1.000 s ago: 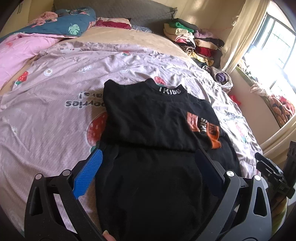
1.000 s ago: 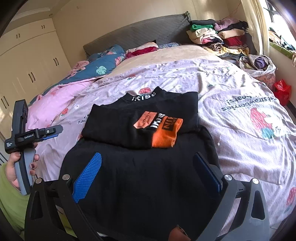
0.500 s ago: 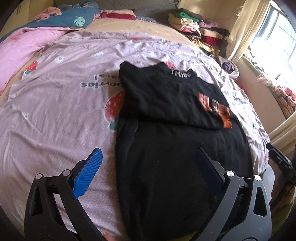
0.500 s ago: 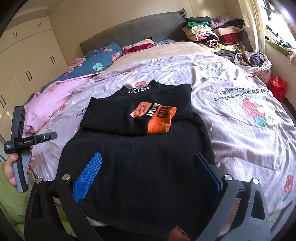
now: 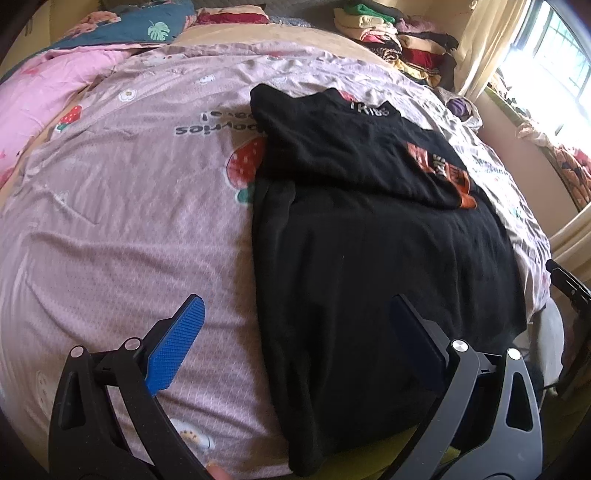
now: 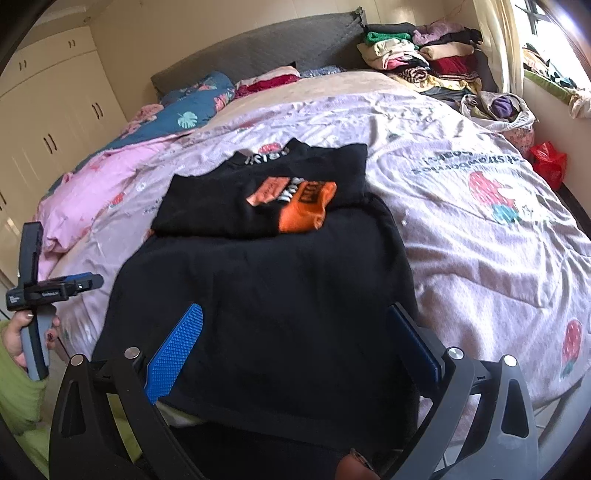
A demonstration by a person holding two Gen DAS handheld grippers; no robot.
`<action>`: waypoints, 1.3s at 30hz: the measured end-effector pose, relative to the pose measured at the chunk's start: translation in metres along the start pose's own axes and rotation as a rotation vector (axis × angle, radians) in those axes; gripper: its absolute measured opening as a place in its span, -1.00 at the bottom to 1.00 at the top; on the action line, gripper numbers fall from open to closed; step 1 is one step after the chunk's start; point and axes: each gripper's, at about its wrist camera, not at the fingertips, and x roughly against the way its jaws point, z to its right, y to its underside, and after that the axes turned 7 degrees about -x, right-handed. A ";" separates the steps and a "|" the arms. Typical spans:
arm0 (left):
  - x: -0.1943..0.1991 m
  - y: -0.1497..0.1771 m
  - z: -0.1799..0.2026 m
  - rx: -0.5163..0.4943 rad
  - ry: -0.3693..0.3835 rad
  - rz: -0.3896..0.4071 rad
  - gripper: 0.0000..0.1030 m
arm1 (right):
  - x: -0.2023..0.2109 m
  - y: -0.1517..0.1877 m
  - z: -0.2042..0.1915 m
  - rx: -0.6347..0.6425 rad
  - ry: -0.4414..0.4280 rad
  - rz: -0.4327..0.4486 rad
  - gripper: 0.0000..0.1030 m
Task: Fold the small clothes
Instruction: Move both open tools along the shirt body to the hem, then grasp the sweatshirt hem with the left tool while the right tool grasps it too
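A black top lies on the pink strawberry bedsheet, collar at the far end, sleeves folded in across the chest, one with an orange printed cuff. Its hem hangs over the near bed edge. My left gripper is open and empty above the hem's left corner. My right gripper is open and empty above the hem. The left gripper also shows in the right wrist view, held up at the left beside the bed.
Piles of folded clothes sit at the far right corner of the bed. Pillows and a pink quilt lie far left. A laundry bag and a red bag are by the window. Wardrobes stand left.
Both grippers have drawn back toward the near bed edge, so more of the hem shows. The left view has shifted left over the sheet. The top has not moved.
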 end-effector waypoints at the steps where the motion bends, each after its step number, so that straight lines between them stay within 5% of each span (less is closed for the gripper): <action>1: 0.000 0.002 0.000 -0.004 0.000 -0.003 0.81 | -0.001 0.003 0.001 0.000 0.005 -0.005 0.91; 7: -0.004 0.019 0.002 -0.019 0.013 -0.031 0.59 | -0.003 0.018 0.008 0.006 0.026 -0.034 0.91; 18: -0.017 0.046 0.005 -0.009 0.083 -0.105 -0.19 | -0.005 0.039 0.021 -0.009 0.053 -0.063 0.91; 29: -0.019 0.065 0.007 -0.017 0.092 -0.146 -0.19 | -0.010 0.058 0.046 -0.044 0.075 -0.111 0.87; 32: -0.018 0.068 0.007 -0.019 0.092 -0.149 -0.19 | -0.013 0.062 0.053 -0.057 0.076 -0.135 0.53; 39: -0.017 0.076 0.006 -0.021 0.092 -0.161 -0.19 | -0.023 0.075 0.070 -0.090 0.083 -0.186 0.12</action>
